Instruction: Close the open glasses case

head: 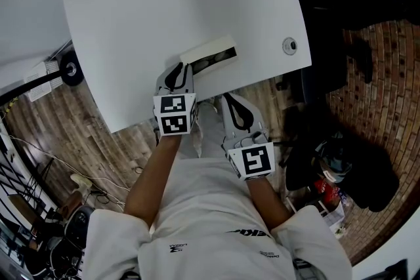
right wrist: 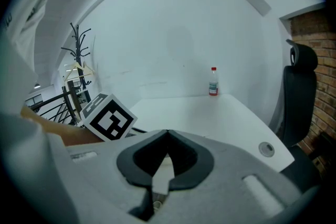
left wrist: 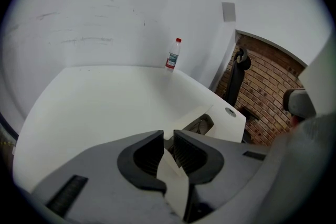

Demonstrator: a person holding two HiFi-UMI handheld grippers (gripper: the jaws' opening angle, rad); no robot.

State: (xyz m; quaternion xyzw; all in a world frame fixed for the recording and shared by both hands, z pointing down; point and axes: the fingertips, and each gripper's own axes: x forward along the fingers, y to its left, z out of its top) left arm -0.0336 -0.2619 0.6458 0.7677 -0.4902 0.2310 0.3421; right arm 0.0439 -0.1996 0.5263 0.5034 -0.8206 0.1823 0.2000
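Note:
The cream glasses case (head: 209,54) lies open near the front edge of the white table (head: 164,3), with dark glasses showing inside. In the left gripper view the case (left wrist: 202,124) sits just beyond the jaws, lid raised. My left gripper (head: 178,70) is at the case's left end; its jaws (left wrist: 168,147) stand a narrow gap apart, and nothing is clearly held between them. My right gripper (head: 231,101) hangs off the table's front edge, below and right of the case, and its jaw tips (right wrist: 167,136) touch with nothing in them.
A small water bottle (left wrist: 172,55) stands at the table's far edge by the wall. A round cable grommet (head: 289,45) sits in the table's right corner. A black chair (right wrist: 296,92) and dark bags (head: 348,167) are on the floor to the right.

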